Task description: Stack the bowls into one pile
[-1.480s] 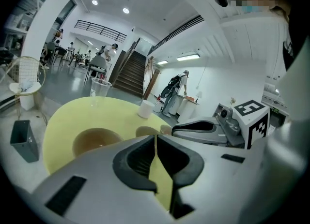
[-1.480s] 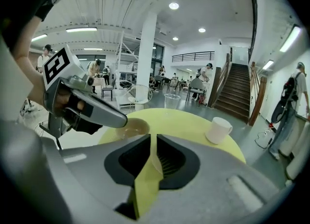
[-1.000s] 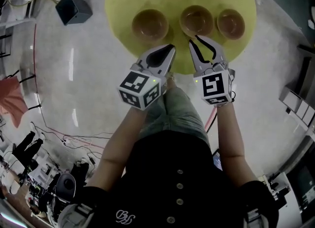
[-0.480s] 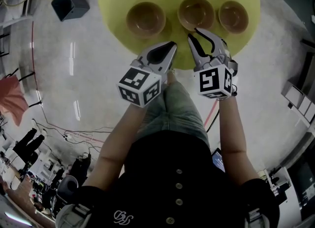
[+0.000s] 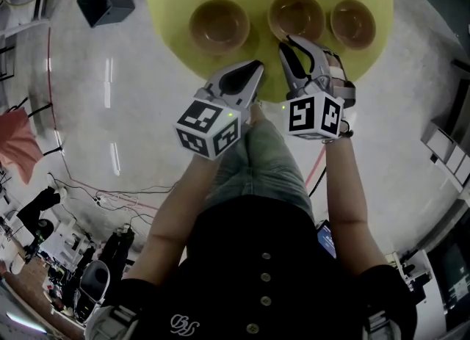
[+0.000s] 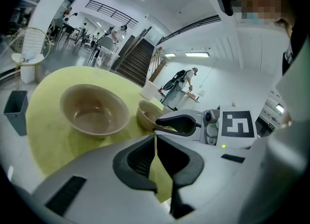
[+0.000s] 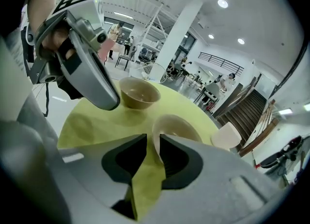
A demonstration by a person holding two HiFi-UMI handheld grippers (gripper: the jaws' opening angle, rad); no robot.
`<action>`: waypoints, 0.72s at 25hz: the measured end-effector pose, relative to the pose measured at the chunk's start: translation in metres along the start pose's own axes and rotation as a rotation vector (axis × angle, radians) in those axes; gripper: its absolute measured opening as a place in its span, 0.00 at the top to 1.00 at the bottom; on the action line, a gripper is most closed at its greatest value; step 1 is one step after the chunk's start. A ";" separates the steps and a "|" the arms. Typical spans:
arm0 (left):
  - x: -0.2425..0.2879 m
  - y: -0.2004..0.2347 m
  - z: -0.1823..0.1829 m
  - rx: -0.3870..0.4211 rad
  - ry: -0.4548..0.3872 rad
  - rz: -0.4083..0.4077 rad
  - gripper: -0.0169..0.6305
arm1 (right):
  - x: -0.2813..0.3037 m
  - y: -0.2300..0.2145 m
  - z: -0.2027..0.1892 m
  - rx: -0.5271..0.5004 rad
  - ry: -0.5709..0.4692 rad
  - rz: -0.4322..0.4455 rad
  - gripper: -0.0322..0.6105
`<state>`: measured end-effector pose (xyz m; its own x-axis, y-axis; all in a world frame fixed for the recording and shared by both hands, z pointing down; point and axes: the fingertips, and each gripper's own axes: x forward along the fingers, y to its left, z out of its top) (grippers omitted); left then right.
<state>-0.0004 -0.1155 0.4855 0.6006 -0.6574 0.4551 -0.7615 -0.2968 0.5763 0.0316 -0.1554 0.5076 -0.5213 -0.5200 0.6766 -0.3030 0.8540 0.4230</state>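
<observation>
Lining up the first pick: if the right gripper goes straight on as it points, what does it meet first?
The middle bowl: its near rim shows between the right gripper's jaws, which have just been opening. Whether it touches is unclear.

Dark bin (image 5: 105, 2) on glossy floor (image 5: 125, 111) beside round yellow table (image 5: 169, 1); staircase (image 6: 137, 61) beyond.

Glossy grey floor (image 5: 95, 59), dark staircase (image 6: 137, 59), white column (image 7: 178, 29), ceiling spotlights (image 7: 223, 3)
</observation>
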 end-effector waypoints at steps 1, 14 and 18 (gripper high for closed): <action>0.000 0.000 0.000 -0.002 -0.002 0.002 0.94 | 0.001 0.000 0.000 -0.006 -0.001 0.000 0.83; -0.006 0.008 0.004 -0.018 -0.013 0.013 0.94 | 0.005 -0.002 0.008 -0.026 -0.006 -0.015 0.92; -0.008 0.012 0.006 -0.024 -0.018 0.014 0.94 | 0.005 -0.001 0.010 -0.034 0.007 -0.024 0.92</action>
<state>-0.0152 -0.1180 0.4848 0.5853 -0.6738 0.4509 -0.7636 -0.2712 0.5860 0.0214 -0.1583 0.5047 -0.5086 -0.5409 0.6699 -0.2879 0.8401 0.4597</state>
